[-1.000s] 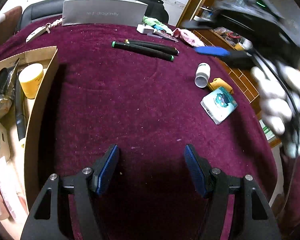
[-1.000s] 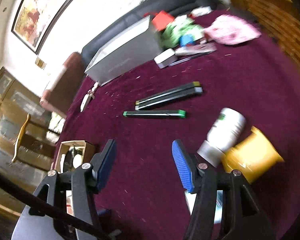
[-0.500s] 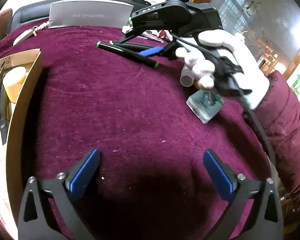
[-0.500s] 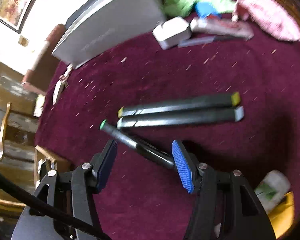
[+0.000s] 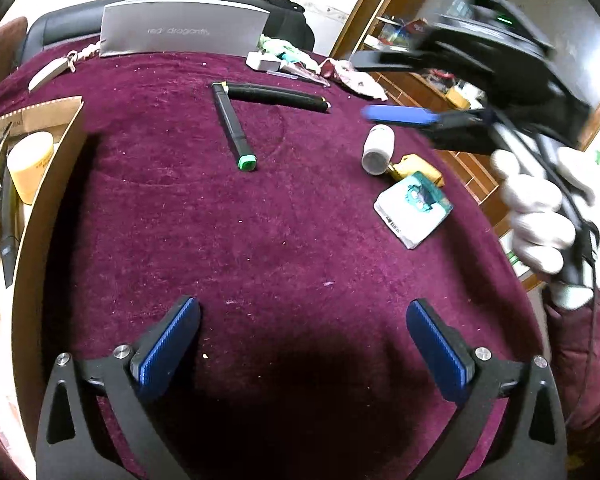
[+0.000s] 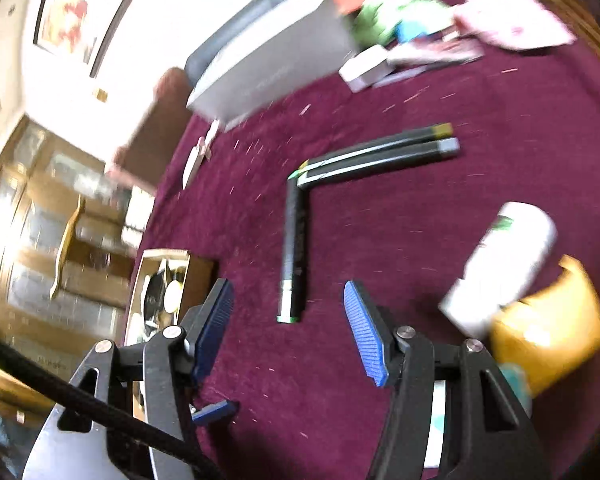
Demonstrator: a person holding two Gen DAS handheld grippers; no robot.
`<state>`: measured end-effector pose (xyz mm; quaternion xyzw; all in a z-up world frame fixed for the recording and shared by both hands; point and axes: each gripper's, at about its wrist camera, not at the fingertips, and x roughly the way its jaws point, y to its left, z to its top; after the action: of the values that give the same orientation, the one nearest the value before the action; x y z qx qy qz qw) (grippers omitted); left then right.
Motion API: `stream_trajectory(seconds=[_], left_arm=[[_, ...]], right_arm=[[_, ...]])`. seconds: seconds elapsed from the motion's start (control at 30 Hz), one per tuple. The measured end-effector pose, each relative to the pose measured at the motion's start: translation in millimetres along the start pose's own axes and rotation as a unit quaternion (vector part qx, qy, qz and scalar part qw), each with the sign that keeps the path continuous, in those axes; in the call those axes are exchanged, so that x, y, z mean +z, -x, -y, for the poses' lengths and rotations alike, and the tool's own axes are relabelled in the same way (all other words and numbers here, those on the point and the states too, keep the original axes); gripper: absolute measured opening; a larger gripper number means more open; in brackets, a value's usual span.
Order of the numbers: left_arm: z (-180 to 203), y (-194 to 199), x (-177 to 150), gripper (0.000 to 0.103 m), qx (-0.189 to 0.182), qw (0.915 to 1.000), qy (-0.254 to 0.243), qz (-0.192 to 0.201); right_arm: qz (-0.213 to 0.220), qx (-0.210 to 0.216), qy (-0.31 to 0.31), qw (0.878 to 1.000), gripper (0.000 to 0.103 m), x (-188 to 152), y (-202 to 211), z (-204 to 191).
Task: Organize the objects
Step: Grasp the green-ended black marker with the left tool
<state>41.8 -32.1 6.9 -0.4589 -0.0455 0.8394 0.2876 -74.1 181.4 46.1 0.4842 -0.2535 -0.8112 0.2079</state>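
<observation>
A black marker with a green cap (image 5: 233, 130) lies alone on the maroon cloth, its green end toward me. Two more black markers (image 5: 278, 95) lie side by side behind it. In the right wrist view the green-capped marker (image 6: 294, 248) touches the pair (image 6: 380, 152) at its far end. My left gripper (image 5: 302, 320) hovers low over bare cloth, open wide and holding nothing. My right gripper (image 6: 288, 298) is half open and holds nothing; the marker's green end shows through its gap, lying on the cloth below. In the left wrist view a white-gloved hand (image 5: 540, 208) holds it, blurred, above the white bottle (image 5: 377, 148).
A cardboard box (image 5: 44, 184) at the left holds a yellow tub and other items. A yellow packet (image 5: 418, 166) and a tissue pack (image 5: 414, 208) lie near the bottle. A grey carton (image 5: 182, 32), small boxes and cloths stand along the back edge.
The green-capped marker has swung from lying alongside the other two to pointing toward me. The right gripper reached over it and drew back to the right. My left jaws spread wide.
</observation>
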Motion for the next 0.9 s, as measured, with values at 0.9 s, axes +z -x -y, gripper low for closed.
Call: stream_trajectory(seconds=[0.9], left_arm=[[-35.8, -55.7, 137.5, 0.100, 0.168, 0.9847, 0.043, 0.023]], right_arm=[[0.212, -0.103, -0.049, 0.971, 0.062, -59.5, 71.9, 54.7]])
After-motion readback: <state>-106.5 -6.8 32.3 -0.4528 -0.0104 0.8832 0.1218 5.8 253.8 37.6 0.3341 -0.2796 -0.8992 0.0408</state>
